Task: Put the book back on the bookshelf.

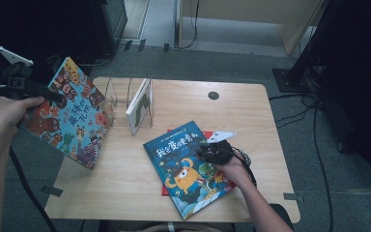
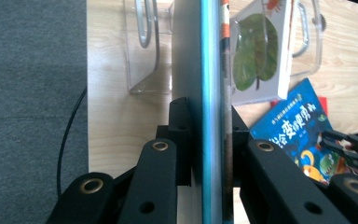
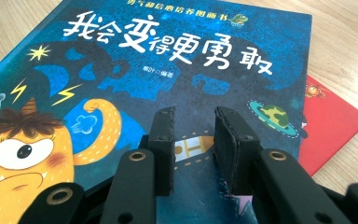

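1. Left gripper (image 1: pixel 53 94) is clamped on the edge of the monster book (image 1: pixel 70 113); in the left gripper view both pads press the cover, book (image 2: pixel 209 93) seen edge-on between the jaws.
2. That book is off the table (image 1: pixel 125 188), tilted, hanging past its left edge near the far-left corner.
3. Clear rack (image 1: pixel 125 99) stands at the far edge, left of centre, with a leaf book (image 1: pixel 140 106) upright in it.
4. Right gripper (image 1: pixel 207 151) rests on the blue book (image 1: pixel 188 166), jaws part open, nothing gripped; pads (image 3: pixel 163 135) sit over the cover (image 3: pixel 168 60).
5. Blue book lies flat near the front edge, centre-right, on top of a red book (image 3: pixel 335 121).
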A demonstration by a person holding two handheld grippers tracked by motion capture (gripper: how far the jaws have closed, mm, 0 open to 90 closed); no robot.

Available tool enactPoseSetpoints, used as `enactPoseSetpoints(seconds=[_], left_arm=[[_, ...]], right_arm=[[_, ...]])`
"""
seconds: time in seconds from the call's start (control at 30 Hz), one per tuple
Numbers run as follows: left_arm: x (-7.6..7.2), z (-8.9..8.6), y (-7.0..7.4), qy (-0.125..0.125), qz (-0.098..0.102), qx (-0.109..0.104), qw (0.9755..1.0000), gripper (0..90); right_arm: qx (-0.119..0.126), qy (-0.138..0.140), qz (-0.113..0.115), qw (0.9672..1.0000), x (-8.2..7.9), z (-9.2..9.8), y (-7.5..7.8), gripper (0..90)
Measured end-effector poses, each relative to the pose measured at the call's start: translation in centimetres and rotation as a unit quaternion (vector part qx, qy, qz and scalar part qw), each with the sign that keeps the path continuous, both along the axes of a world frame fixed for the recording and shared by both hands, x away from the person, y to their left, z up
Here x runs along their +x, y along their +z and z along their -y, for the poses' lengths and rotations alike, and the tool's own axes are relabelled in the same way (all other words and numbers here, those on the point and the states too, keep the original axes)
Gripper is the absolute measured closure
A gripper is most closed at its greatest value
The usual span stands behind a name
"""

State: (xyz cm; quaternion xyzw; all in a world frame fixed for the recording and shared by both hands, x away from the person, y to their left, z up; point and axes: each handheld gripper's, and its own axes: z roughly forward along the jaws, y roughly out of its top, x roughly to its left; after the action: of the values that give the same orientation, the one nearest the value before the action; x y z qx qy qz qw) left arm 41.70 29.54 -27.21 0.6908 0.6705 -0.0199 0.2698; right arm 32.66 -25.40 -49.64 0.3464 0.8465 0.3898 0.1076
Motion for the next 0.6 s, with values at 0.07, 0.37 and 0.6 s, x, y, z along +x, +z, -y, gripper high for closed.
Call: enactPoseSetpoints(seconds=[0.07,0.37,0.6], left_arm=[[0.5,0.1,-0.2,0.001,0.001,0.002,1.0,80.0],[1.6,-0.1,0.3,0.0,0.004,0.006,1.0,80.5],[1.9,-0.3,0.8,0.008,0.007,0.019,0.9998,80.6]], right_arm=[[0.0,0.0,-0.001,1.0,-0.1,0.0,0.0,68.8],[0.0,-0.006,0.004,1.0,-0.8,0.3,-0.1,69.1],[-0.002,-0.013,0.007,0.9999,-1.2,0.6,-0.1,69.2]])
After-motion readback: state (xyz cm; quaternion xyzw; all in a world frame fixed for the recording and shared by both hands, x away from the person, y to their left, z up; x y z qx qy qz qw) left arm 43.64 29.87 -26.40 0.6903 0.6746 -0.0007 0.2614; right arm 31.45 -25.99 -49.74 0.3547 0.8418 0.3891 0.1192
